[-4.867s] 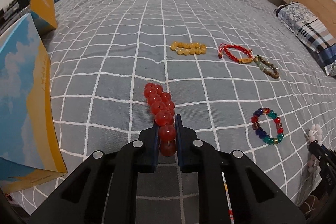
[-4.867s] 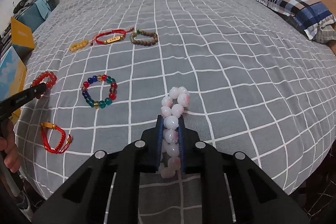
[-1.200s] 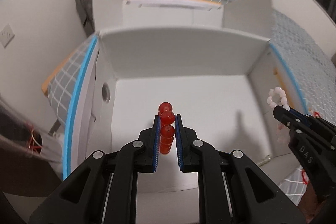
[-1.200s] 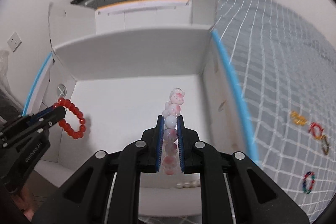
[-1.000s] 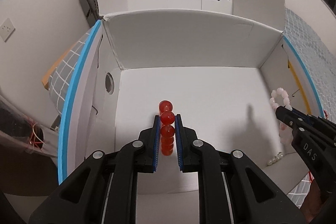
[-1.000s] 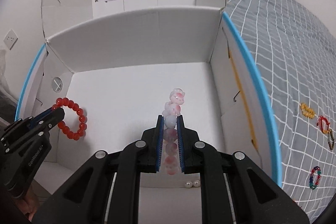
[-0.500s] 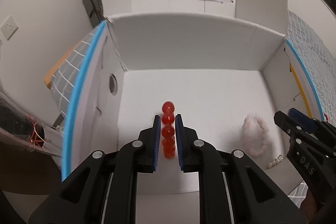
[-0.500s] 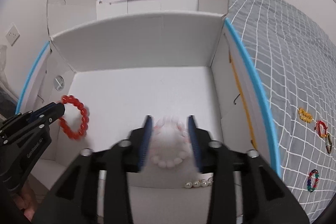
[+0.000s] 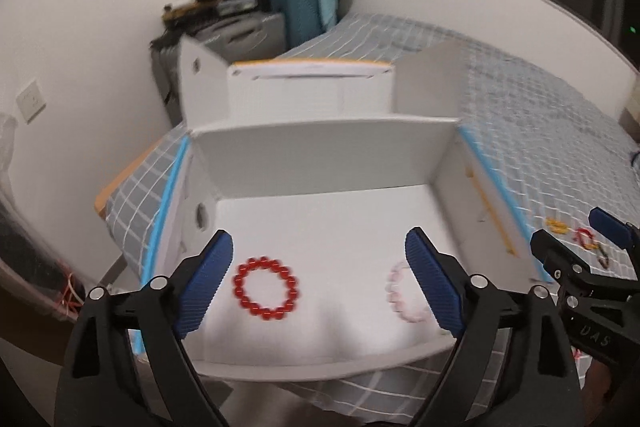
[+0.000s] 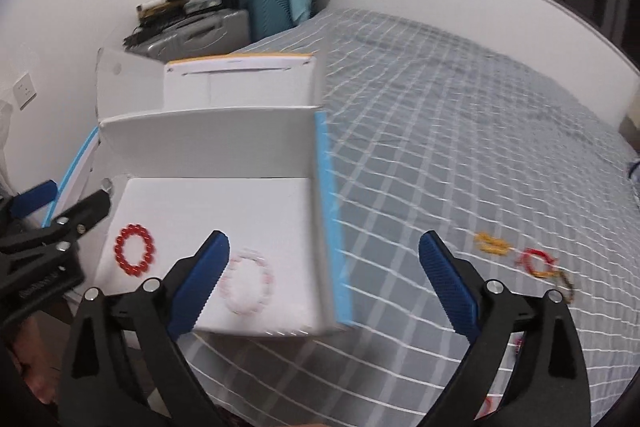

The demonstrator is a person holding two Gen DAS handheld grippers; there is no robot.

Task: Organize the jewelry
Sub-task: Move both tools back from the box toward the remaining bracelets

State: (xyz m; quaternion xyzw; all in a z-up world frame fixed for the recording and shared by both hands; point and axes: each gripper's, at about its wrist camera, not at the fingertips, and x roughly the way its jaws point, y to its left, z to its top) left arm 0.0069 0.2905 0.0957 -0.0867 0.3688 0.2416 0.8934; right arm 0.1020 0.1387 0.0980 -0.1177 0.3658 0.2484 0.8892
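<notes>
Both bracelets now lie loose on the floor of the open white cardboard box [image 9: 320,155], and both grippers are spread wide and empty.

Half a second ago the left gripper [image 9: 320,283] still pinched the red round-bead bracelet [image 9: 266,288]; now its jaws are released and the bracelet lies flat at the near left of the box floor. The pale pink bead bracelet [image 10: 248,281], then falling between the right gripper's [image 10: 324,281] fingers, now rests to the red one's right, apart from it. On the grey checked bedspread [image 10: 460,147] to the right, a yellow bead bracelet [image 10: 492,243] and a red cord bracelet [image 10: 538,263] remain.
</notes>
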